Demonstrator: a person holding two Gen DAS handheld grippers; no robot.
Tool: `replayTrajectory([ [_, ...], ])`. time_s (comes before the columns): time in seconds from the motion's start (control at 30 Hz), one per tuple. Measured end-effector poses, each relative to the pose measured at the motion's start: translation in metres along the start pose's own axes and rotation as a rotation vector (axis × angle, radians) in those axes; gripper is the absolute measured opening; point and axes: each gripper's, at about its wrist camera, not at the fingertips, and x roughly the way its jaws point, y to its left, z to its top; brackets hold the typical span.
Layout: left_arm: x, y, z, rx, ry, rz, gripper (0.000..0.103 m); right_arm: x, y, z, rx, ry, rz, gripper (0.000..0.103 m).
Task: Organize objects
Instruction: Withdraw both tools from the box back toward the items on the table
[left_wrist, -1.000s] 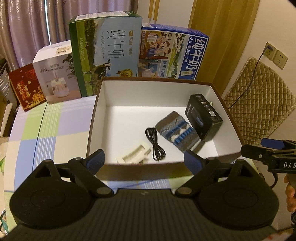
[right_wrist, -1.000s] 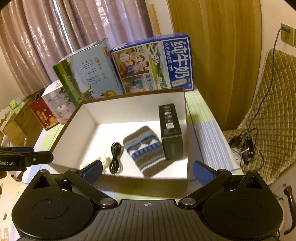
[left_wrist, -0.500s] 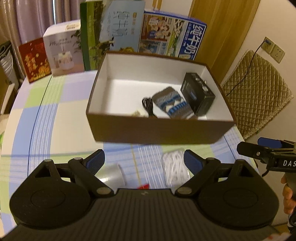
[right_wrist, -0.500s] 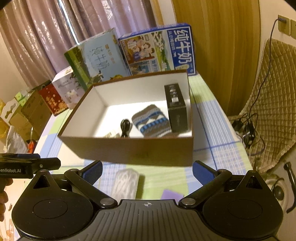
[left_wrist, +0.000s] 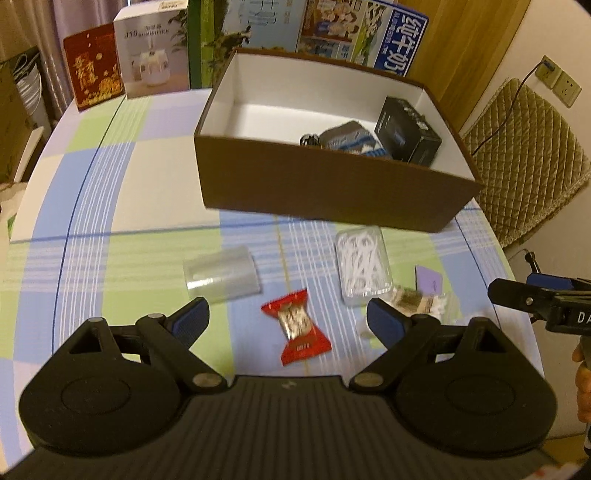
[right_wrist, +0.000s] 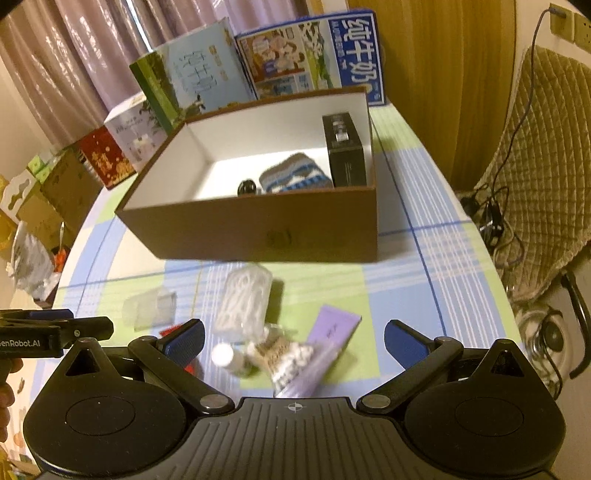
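Along the far edge of the checked table (left_wrist: 110, 206) stands a row of cartons — a red gift box (left_wrist: 94, 66) with gold print, a white appliance box (left_wrist: 151, 48), a green and pale-blue milk carton (right_wrist: 188, 77) and a blue milk carton (right_wrist: 314, 55) with white lettering. Pink-purple curtains (right_wrist: 92, 48) hang behind them, and a wooden panel (right_wrist: 443, 74) rises beside these. To the right of the table sits a chair with a quilted tan cover (left_wrist: 517, 147) — a cable runs up from it to a wall socket (left_wrist: 557, 79). More cardboard boxes (right_wrist: 44, 199) are stacked at the left.
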Motion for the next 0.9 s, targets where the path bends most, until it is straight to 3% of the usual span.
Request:
replayTrajectory([
  [0.47,0.009,0.002,-0.027,-0.041,0.065,0.011,0.090,0.008,-0.006,-0.028,0.007,0.084,-0.003,0.101],
  [0.9,0.023,0.004,-0.032,-0.059,0.084,0.010,0.090,0.022,-0.015,-0.034,-0.002,0.083,-0.010,0.100],
])
